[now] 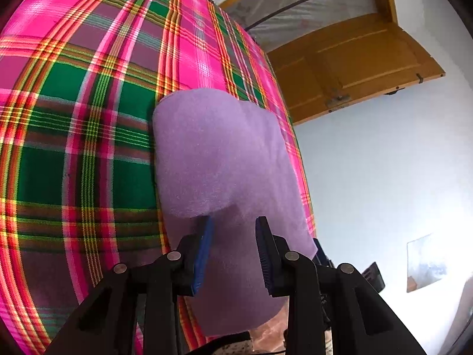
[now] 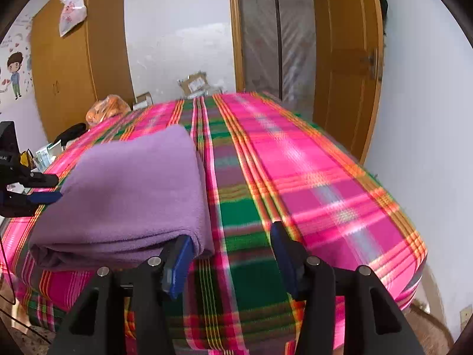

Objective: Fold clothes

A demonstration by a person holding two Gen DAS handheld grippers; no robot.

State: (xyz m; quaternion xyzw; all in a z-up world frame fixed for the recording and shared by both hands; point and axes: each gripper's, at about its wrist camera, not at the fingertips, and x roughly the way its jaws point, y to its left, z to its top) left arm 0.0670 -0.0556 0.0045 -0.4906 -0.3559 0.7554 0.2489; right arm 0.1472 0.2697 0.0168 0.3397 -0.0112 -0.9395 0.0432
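A purple fleece cloth [image 1: 215,153] [image 2: 130,189] lies folded in thick layers near the side edge of a bed with a pink and green plaid cover [image 1: 88,112] [image 2: 310,177]. My left gripper [image 1: 233,222] [image 2: 54,188] is at the cloth's edge, with its jaws partly apart. One of its fingertips [image 1: 207,227] is tucked under the lip of the top fold, and the other pad is not touching that fold. My right gripper [image 2: 230,236] stands open wide over the bare cover. Its left finger [image 2: 181,248] rests against the cloth's near corner, and no cloth is between its pads.
Behind the bed stand a wooden wardrobe [image 2: 74,59] with a hanging plastic bag [image 2: 72,9], an orange bag [image 2: 106,108] and cardboard boxes [image 2: 195,82]. An open wooden door [image 2: 348,59] [image 1: 354,65] is at the far right. The bed's edge drops to the floor [image 2: 425,316].
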